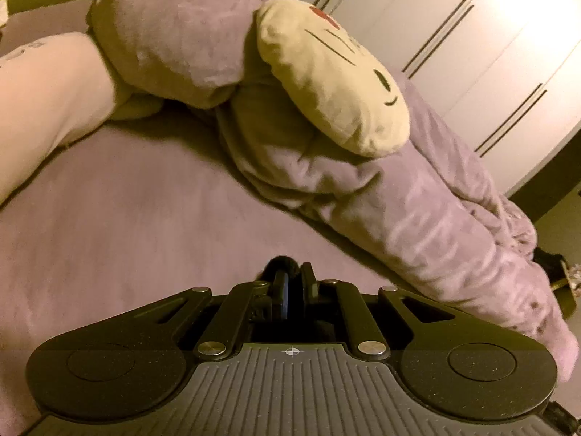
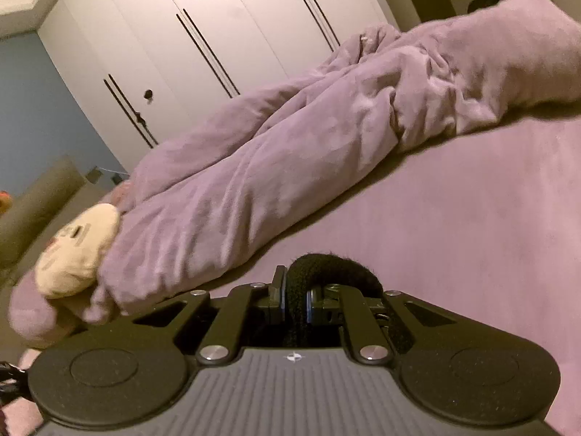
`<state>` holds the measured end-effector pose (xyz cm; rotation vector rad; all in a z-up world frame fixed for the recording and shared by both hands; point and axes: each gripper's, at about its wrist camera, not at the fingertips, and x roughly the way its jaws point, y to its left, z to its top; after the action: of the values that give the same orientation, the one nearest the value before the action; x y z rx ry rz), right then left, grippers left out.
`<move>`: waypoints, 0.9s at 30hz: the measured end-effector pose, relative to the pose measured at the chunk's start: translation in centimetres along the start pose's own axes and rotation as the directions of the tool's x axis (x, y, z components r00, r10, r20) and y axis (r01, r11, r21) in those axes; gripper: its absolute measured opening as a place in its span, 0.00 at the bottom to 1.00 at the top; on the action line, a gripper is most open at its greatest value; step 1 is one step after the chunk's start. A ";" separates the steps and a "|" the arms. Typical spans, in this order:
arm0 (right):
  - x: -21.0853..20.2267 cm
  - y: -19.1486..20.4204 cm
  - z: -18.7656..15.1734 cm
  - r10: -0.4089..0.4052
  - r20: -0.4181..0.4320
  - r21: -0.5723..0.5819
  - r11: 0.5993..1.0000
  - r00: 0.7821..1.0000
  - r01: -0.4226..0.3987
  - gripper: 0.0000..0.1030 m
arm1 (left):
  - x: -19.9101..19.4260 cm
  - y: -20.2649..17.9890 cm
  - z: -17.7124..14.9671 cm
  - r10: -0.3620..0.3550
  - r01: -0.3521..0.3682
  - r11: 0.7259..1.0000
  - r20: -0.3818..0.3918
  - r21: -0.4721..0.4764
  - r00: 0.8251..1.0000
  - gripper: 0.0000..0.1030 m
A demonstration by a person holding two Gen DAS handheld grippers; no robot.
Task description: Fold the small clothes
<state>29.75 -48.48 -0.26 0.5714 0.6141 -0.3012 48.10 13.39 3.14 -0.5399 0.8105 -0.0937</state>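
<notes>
Gripping black cloth (image 2: 326, 272) w/ both grippers (image 1: 294, 279) (image 2: 294, 290)

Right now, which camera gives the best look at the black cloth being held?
The right wrist view: the black cloth arches clear above the shut fingers. The left wrist view shows only a dark tuft beyond its fingertips.

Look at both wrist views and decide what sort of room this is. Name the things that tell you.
Most likely a bedroom. A wide bed with a mauve sheet fills both views, a crumpled mauve duvet lies along it with a cream face cushion on top, and tall white wardrobe doors stand behind.
</notes>
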 end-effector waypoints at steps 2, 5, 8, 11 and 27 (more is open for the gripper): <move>1.1 0.4 0.1 -0.013 0.000 -0.020 1.000 1.000 0.013 0.08 | 1.2 -0.1 0.2 0.014 -0.014 1.000 -0.006 -0.006 1.000 0.08; 2.7 0.5 0.0 -0.032 0.003 -0.041 0.999 0.999 0.032 0.08 | 2.6 -0.2 0.0 0.052 -0.052 0.999 0.000 0.011 0.999 0.08; 3.7 0.5 -0.4 -0.045 0.010 -0.058 0.997 0.999 0.045 0.08 | 3.6 -0.1 -0.5 0.084 -0.084 0.995 0.016 0.047 0.996 0.09; 4.7 0.5 -1.0 -0.068 0.011 -0.086 0.994 0.998 0.069 0.08 | 4.4 -0.3 -1.1 0.133 -0.135 0.987 0.029 0.087 0.991 0.09; 4.1 -0.7 -2.7 -0.168 0.089 -0.069 0.982 0.982 0.175 0.31 | 0.6 -2.5 -4.9 0.203 -0.233 0.939 0.137 0.255 0.970 0.69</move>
<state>31.42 -47.84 -4.91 0.4310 0.5931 -0.4598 45.32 9.03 1.20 -0.1931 0.7317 0.0303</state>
